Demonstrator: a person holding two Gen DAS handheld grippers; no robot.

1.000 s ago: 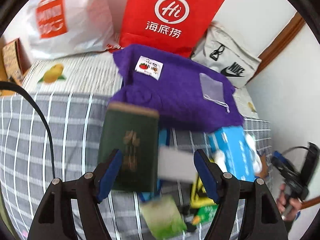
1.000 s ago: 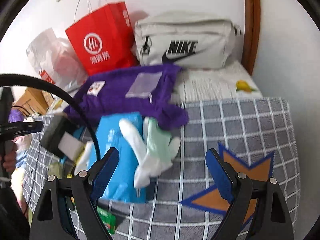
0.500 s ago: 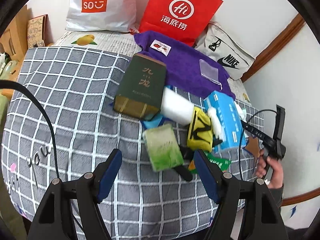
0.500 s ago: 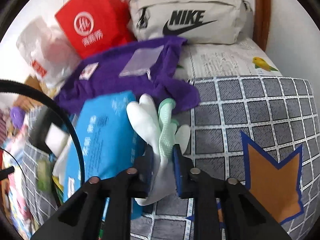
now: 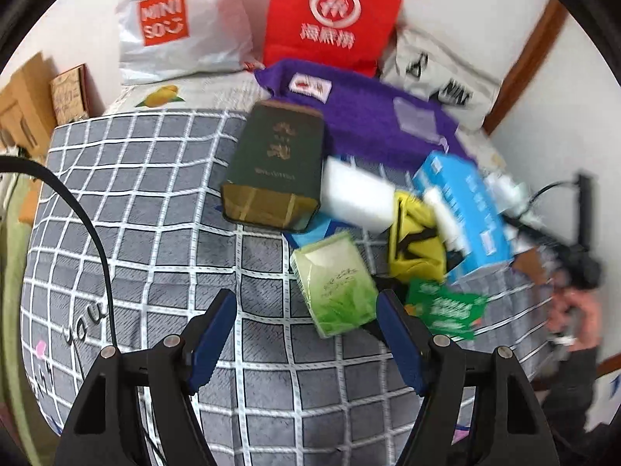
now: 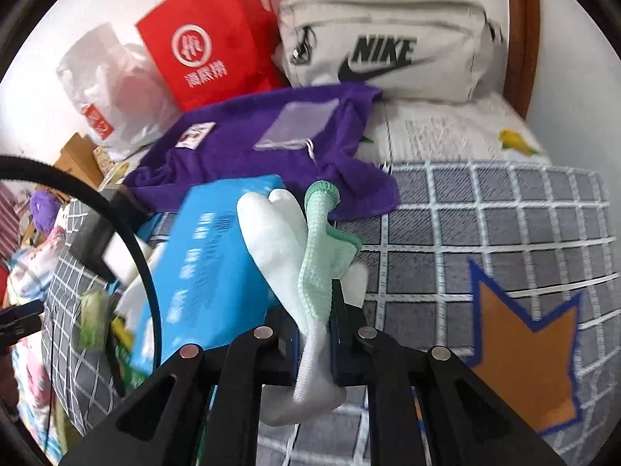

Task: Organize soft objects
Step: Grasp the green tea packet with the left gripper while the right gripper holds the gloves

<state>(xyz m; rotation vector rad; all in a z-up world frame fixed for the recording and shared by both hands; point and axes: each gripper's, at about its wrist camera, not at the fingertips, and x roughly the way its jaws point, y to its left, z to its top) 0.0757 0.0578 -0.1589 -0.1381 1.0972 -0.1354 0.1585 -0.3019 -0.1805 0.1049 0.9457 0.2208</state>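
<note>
My right gripper (image 6: 314, 334) has just closed on the white and green socks (image 6: 306, 256), pinched between my pads beside the blue box (image 6: 205, 268). My left gripper (image 5: 306, 334) gapes wide, empty, over the quilt (image 5: 155, 213).

Right gripper (image 6: 314, 334) has just closed (pads pinching fabric); left gripper (image 5: 306, 334) gapes.

Bed layout as I see it, both wrist views.
Bags against the wall: plastic bag (image 5: 182, 27) left, paper bag (image 5: 333, 15) middle, waist bag (image 6: 388, 50) right. Towel (image 6: 248, 147) in front of them. Tin (image 5: 275, 167) left of sponge (image 5: 357, 198); tissue box (image 6: 205, 268) beside socks (image 6: 295, 256), all on the blanket (image 5: 155, 240).
</note>
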